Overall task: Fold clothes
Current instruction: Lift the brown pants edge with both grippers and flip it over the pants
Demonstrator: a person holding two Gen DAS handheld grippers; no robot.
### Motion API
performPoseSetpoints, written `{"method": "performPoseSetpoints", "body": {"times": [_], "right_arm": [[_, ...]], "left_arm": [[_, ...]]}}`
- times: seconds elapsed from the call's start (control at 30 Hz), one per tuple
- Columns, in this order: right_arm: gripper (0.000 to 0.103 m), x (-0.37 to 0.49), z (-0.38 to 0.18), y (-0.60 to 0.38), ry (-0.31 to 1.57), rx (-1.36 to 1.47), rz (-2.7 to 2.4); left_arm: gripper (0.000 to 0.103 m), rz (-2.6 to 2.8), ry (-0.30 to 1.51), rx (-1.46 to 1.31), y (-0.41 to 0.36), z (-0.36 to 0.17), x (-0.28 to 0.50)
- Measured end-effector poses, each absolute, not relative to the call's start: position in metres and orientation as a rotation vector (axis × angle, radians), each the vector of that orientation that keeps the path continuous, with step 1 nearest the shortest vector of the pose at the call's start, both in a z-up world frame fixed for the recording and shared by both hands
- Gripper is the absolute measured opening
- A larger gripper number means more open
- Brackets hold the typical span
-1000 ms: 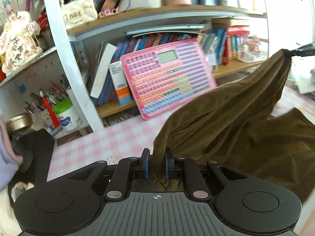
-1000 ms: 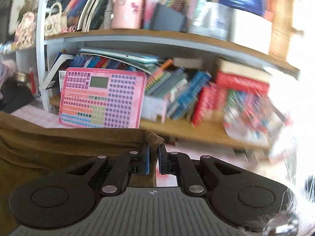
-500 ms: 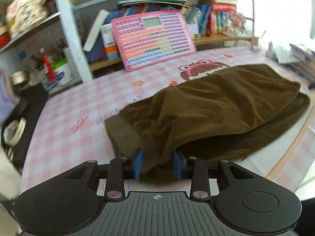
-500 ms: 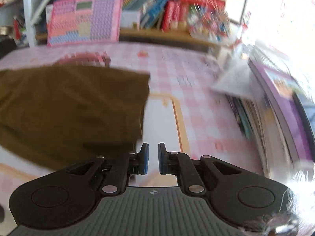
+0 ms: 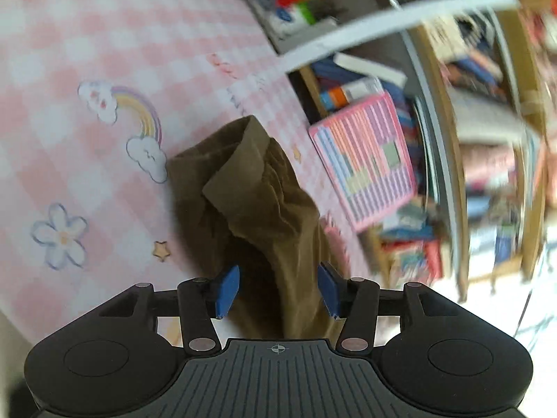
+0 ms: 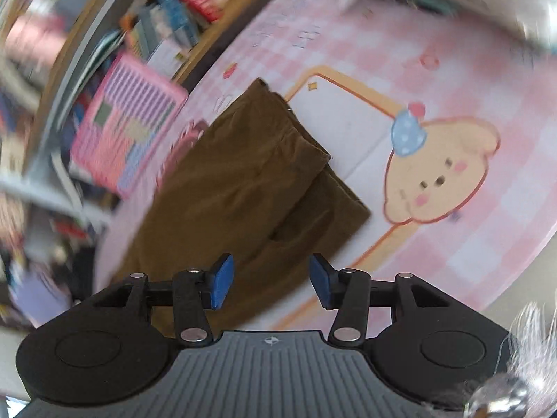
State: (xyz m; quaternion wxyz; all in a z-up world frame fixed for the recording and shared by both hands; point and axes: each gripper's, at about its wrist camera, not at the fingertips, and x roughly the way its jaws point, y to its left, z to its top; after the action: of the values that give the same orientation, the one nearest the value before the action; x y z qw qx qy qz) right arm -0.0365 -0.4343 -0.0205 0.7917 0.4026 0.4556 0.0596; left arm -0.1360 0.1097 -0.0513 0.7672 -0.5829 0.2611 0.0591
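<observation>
Your left tool (image 5: 276, 291) is spread wide with nothing gripped; the brown garment (image 5: 257, 205) runs up between its blue pads (image 5: 226, 291) but neither pad presses on it. Your right tool (image 6: 268, 282) is also wide and empty, hovering above the near end of the same garment (image 6: 250, 181).

The garment lies on the pink checked surface (image 5: 87, 132), already doubled over. From the right view, one layer sits on top of a longer lower layer, with a stepped edge on the side toward the bear print (image 6: 438, 174). From the left view, the end near the rainbow print (image 5: 139, 118) is bunched and wrinkled, one corner turned up.

The next fold probably wants a tidier base, so deal with that rumpled end first. Lower the left tool onto the loose corner, close on a single edge and not a wad of layers, and draw it flat before lifting. With the right tool, take the matching corner at the other end so both sides rise together. Keep the two grips level; if one leads, the layers will slide and the stepped edge will get worse.

Both views are tilted and motion-blurred, so slow down before you commit. The pink toy keyboard (image 6: 122, 129) leaning at the shelf sits close to the far edge; keep the cloth off it.
</observation>
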Motion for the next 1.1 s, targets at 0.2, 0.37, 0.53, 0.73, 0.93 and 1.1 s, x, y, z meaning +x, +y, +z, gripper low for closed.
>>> {"method": "performPoseSetpoints", "body": {"times": [0.2, 0.37, 0.53, 0.73, 0.93, 1.1], "right_arm": [[0.047, -0.016, -0.035, -0.445, 0.981, 1.045, 0.024], [0.046, 0.000, -0.050, -0.455, 0.971, 1.165, -0.042], [0.003, 0.032, -0.047, -0.453, 0.940, 1.171, -0.021], [0.003, 0.035, 0.058, -0.451, 0.643, 1.009, 0.200], [0.003, -0.013, -0.003, -0.453, 0.910, 0.937, 0.053], [0.003, -0.017, -0.044, -0.448, 0.967, 0.916, -0.025]], "left_arm": [[0.058, 0.216, 0.593, -1.380, 0.114, -0.068, -0.111], [0.044, 0.246, 0.547, -1.368, 0.120, -0.064, -0.096], [0.008, 0.209, 0.529, -1.221, 0.134, -0.028, -0.058], [0.005, 0.053, 0.366, -1.081, 0.138, 0.042, -0.054], [0.005, 0.211, 0.654, -1.140, 0.145, -0.057, -0.082], [0.006, 0.233, 0.645, -1.183, 0.143, -0.076, -0.087]]}}
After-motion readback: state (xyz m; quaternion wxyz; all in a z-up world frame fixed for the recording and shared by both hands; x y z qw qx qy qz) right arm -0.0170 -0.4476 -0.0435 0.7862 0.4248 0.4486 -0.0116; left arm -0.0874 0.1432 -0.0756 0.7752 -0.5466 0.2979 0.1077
